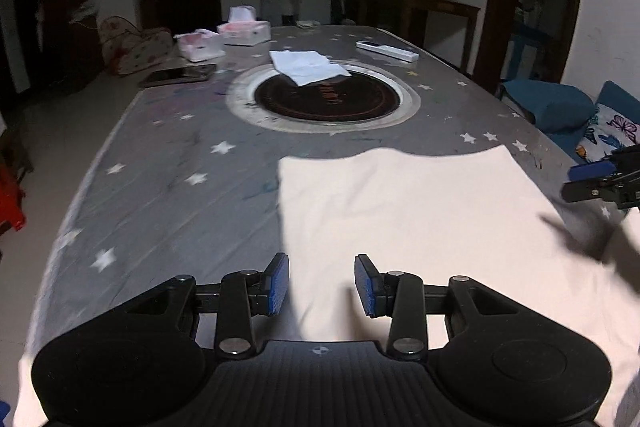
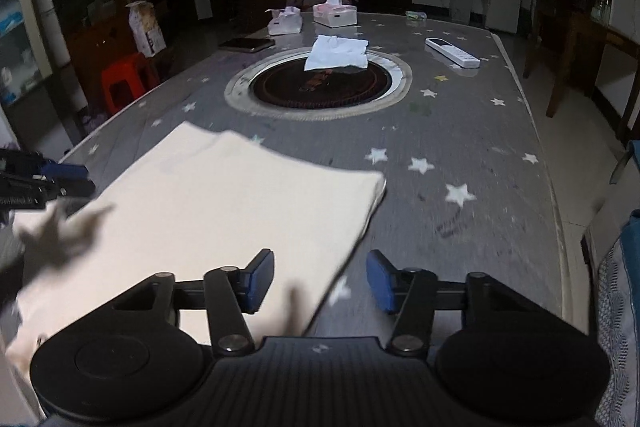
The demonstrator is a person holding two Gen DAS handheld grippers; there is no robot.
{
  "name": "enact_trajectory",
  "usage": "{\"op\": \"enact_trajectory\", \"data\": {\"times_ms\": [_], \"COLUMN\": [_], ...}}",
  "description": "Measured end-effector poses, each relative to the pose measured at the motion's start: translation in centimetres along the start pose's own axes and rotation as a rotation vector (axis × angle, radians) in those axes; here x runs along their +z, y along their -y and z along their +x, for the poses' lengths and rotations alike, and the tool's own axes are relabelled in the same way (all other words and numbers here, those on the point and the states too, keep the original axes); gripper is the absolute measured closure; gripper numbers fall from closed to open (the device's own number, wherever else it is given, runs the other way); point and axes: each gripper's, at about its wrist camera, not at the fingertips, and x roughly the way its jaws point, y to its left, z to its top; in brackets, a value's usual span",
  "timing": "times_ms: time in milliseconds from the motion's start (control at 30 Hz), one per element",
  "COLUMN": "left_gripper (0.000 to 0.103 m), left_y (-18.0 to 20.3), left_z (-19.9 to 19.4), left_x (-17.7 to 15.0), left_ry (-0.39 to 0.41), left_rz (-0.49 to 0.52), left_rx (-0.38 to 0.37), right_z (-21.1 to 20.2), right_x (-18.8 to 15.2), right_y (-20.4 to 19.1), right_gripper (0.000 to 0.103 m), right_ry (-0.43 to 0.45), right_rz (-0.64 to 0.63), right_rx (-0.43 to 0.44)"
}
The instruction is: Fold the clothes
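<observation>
A: The cream garment [image 1: 420,239] lies flat on the table [image 1: 168,195], folded into a broad rectangle on the near side of the round dark burner [image 1: 324,97] set in the table's middle. The left wrist view shows its left edge running straight toward the burner, with grey star-print cloth beyond.

B: The right wrist view gives the opposite edge of the garment [image 2: 224,211], with its far right corner slightly lifted and layered. It also shows a red stool [image 2: 124,79] left of the burner [image 2: 318,87], which the other camera catches only partly.

A: Mine alone shows the blue cushion [image 1: 552,103] off to the burner's right. Both see the white folded cloth [image 1: 308,67] overlapping the burner's far rim, the remote [image 1: 386,51] to the right of it, and the tissue box [image 1: 244,31] beyond it.

B: The left gripper [image 1: 322,285] hovers low over the garment's near left part, fingers spread wide with nothing between them.

A: The right gripper [image 2: 320,281] straddles the garment's near right edge, fingers equally wide apart and empty. Each gripper shows at the other view's margin, level with the garment's far half
</observation>
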Motion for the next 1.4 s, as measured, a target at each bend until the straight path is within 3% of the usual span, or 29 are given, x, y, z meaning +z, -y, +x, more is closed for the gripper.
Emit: {"op": "enact_trajectory", "data": {"times_ms": [300, 400, 600, 800, 933, 1133, 1400], "left_gripper": [0.071, 0.076, 0.085, 0.087, 0.086, 0.086, 0.085], "left_y": [0.4, 0.0, -0.7, -1.4, -2.0, -0.7, 4.1], "left_z": [6.5, 8.3, 9.9, 11.0, 10.7, 7.7, 1.6], "left_x": [3.9, 4.2, 4.7, 5.5, 5.7, 4.9, -0.2], "left_ry": [-0.024, -0.036, -0.011, 0.009, 0.006, 0.023, 0.022], "left_rz": [0.01, -0.004, 0.019, 0.037, -0.001, -0.008, 0.065], "left_rx": [-0.035, -0.031, 0.004, 0.091, 0.073, 0.005, -0.122], "right_z": [6.1, 7.5, 8.9, 10.3, 9.7, 6.1, 1.6], "right_x": [2.9, 3.3, 4.0, 5.2, 5.6, 5.1, -0.2], "right_y": [2.6, 3.4, 3.0, 2.4, 2.1, 0.0, -5.7], "right_gripper": [0.074, 0.085, 0.096, 0.095, 0.091, 0.085, 0.075], "right_ry": [-0.047, -0.062, -0.059, -0.037, -0.022, -0.01, -0.062], "right_rz": [0.083, 0.101, 0.049, 0.002, -0.015, -0.068, -0.214], "right_rx": [-0.029, -0.038, -0.061, -0.126, -0.131, -0.036, 0.125]}}
